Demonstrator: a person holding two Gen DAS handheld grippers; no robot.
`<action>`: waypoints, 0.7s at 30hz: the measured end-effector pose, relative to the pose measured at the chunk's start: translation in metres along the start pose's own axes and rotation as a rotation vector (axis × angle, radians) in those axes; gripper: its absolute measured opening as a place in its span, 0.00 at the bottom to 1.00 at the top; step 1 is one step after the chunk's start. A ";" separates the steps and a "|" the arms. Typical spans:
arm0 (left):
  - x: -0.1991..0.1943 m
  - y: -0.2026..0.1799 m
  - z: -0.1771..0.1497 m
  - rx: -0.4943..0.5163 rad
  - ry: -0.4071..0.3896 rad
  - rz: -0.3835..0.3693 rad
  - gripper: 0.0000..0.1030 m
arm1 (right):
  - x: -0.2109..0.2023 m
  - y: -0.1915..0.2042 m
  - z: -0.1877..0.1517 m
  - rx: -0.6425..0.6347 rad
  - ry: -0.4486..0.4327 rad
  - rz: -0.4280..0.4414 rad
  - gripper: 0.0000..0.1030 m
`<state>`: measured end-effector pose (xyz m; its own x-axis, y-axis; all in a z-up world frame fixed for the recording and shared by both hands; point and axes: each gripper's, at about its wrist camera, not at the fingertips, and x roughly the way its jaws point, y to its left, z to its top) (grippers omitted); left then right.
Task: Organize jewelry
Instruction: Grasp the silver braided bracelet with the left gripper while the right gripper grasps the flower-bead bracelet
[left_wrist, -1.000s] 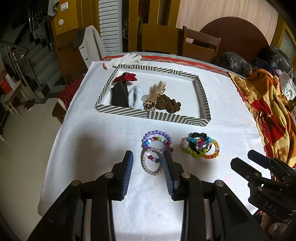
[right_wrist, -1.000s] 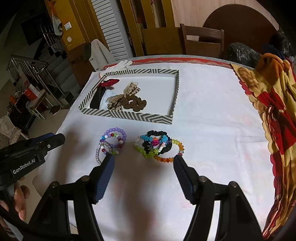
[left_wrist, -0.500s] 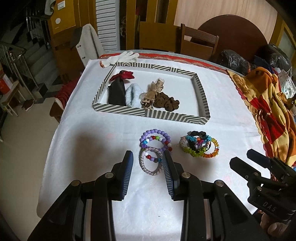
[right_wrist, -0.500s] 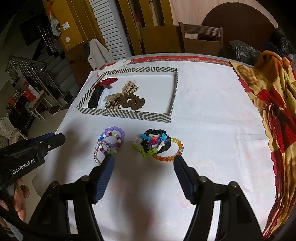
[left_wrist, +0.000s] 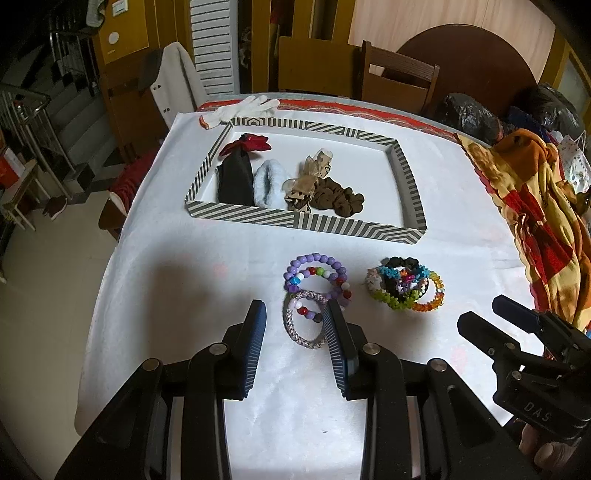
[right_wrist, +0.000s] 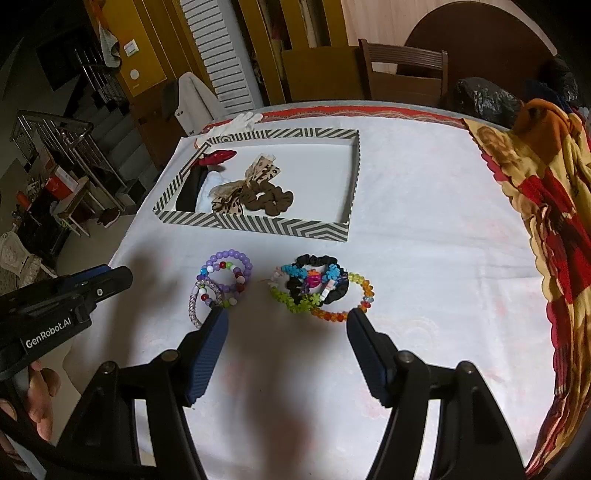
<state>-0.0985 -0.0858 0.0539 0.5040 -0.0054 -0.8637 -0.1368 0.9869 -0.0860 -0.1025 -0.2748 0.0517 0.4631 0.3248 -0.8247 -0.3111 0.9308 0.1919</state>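
Note:
A striped tray (left_wrist: 255, 215) (right_wrist: 258, 224) on the white tablecloth holds several hair scrunchies and bows (left_wrist: 321, 197). In front of it lie a purple bead bracelet (left_wrist: 314, 271) (right_wrist: 227, 271) over a braided grey bracelet (left_wrist: 301, 325) (right_wrist: 194, 306), and to the right a pile of colourful bracelets (left_wrist: 404, 290) (right_wrist: 321, 286). My left gripper (left_wrist: 295, 314) is open just above the braided bracelet, its fingers either side of it. My right gripper (right_wrist: 286, 319) is open and empty, just short of the colourful pile.
A white glove (left_wrist: 242, 107) lies behind the tray. An orange and red patterned cloth (left_wrist: 535, 206) (right_wrist: 546, 206) covers the table's right edge. Wooden chairs (left_wrist: 399, 83) stand at the far side. The table's left edge drops to the floor.
Both grippers have drawn slightly back and up; the tray and bracelets sit a little higher in each view. Both stay open. Nothing on the table has moved.

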 end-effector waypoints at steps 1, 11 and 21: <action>0.001 0.001 0.000 0.000 0.004 -0.002 0.23 | 0.001 0.000 0.000 0.001 0.001 -0.001 0.68; 0.026 0.033 -0.009 -0.043 0.092 -0.046 0.23 | 0.023 -0.021 -0.012 0.048 0.052 -0.020 0.68; 0.062 0.033 -0.017 -0.016 0.174 -0.124 0.23 | 0.046 -0.021 -0.016 0.067 0.061 0.046 0.63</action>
<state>-0.0858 -0.0565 -0.0108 0.3636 -0.1558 -0.9184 -0.0972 0.9742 -0.2038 -0.0874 -0.2819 0.0013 0.3972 0.3589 -0.8446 -0.2742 0.9247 0.2640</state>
